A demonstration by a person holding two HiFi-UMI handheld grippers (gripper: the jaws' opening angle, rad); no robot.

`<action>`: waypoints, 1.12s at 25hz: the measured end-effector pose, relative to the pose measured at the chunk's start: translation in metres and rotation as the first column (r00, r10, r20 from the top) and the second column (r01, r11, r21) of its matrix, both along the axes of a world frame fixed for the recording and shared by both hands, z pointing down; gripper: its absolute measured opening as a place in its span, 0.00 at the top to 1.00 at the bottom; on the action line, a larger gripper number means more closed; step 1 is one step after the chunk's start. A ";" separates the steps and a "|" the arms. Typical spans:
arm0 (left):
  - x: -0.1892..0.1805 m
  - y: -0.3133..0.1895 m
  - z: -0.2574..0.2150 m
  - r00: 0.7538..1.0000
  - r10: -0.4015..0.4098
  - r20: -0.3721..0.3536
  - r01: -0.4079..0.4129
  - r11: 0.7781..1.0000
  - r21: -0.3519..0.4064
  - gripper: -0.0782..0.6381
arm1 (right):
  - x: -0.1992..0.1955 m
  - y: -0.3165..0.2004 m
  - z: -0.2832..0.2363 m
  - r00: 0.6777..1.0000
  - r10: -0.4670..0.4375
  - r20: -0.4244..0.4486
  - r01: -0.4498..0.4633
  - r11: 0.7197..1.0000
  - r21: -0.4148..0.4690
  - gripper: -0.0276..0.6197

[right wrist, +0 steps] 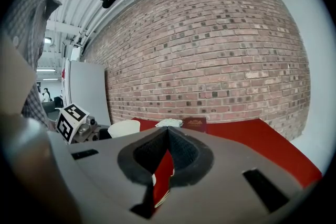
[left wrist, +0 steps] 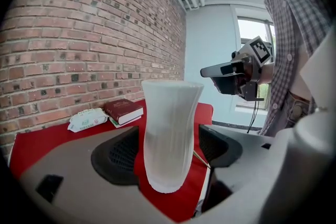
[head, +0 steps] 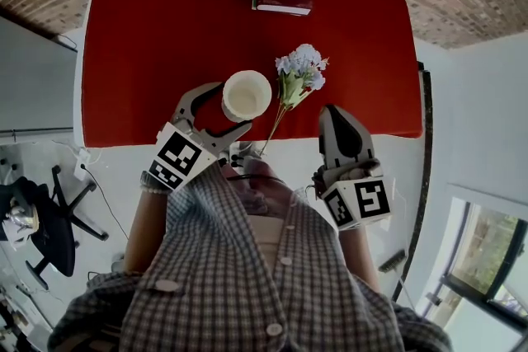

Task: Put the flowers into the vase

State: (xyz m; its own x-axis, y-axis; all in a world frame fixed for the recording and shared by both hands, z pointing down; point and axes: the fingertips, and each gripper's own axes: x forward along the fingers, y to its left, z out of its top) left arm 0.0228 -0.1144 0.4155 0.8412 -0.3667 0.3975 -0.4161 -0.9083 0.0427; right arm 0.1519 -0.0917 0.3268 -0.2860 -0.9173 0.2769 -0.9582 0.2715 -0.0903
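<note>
On the table (head: 132,53), flowers (head: 299,72) aren't in the vase (head: 246,95) yet — our left gripper (head: 232,107) gapes around it, right gripper (head: 332,111) closed tight.

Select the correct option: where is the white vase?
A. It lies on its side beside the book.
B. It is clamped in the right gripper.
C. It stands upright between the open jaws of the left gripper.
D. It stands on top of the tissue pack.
C: the vase stands upright on the red tablecloth between the pads of the left gripper, with a gap showing on each side.
</note>
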 end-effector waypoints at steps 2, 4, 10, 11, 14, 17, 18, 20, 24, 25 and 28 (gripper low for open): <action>0.004 -0.002 0.001 1.000 0.003 -0.006 -0.003 1.000 -0.005 0.41 | 0.002 0.002 0.005 1.000 0.011 -0.002 -0.011 0.999 -0.033 0.95; 0.007 -0.003 0.002 1.000 0.009 -0.013 -0.009 1.000 -0.007 0.41 | 0.005 0.006 0.010 1.000 0.017 -0.010 -0.017 0.998 -0.063 0.95; 0.018 -0.005 0.005 0.999 0.023 -0.023 -0.023 1.000 -0.002 0.41 | 0.010 0.005 0.017 1.000 0.012 -0.017 -0.013 0.999 -0.039 0.95; 0.019 -0.006 0.005 0.999 0.024 -0.024 -0.024 1.000 0.000 0.41 | 0.010 0.005 0.019 1.000 0.013 -0.015 -0.014 0.999 -0.043 0.95; 0.019 -0.009 0.004 0.999 0.018 -0.037 -0.018 1.000 -0.006 0.41 | 0.011 0.005 0.027 1.000 0.004 -0.019 -0.005 0.998 -0.068 0.95; 0.018 -0.011 0.004 0.998 0.015 -0.053 -0.015 1.000 -0.008 0.41 | 0.010 0.005 0.038 1.000 -0.007 -0.030 0.003 0.991 -0.132 0.95; 0.019 -0.011 0.004 0.998 0.014 -0.055 -0.014 1.000 -0.006 0.41 | 0.010 0.004 0.042 0.999 -0.012 -0.034 0.006 0.989 -0.146 0.95; 0.019 -0.011 0.004 0.998 0.010 -0.060 -0.011 1.000 -0.005 0.41 | 0.012 0.001 0.047 0.999 -0.007 -0.034 0.002 0.987 -0.159 0.95; 0.019 -0.009 0.005 0.998 0.014 -0.057 -0.014 1.000 -0.006 0.41 | 0.022 -0.008 0.058 0.999 0.036 -0.038 -0.042 0.985 -0.169 0.95; 0.019 -0.008 0.005 0.998 0.015 -0.056 -0.015 1.000 -0.006 0.41 | 0.023 -0.011 0.062 0.999 0.034 -0.041 -0.040 0.984 -0.174 0.95; 0.018 -0.009 0.005 0.998 0.013 -0.058 -0.014 1.000 -0.006 0.41 | 0.021 -0.017 0.082 1.000 0.020 -0.012 -0.022 0.969 -0.247 0.82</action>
State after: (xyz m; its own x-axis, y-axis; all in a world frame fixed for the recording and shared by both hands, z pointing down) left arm 0.0413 -0.1232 0.4203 0.8675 -0.3526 0.3508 -0.4005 -0.9134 0.0723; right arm 0.1728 -0.1085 0.4088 -0.2638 -0.8258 0.4985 -0.9646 0.2218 -0.1429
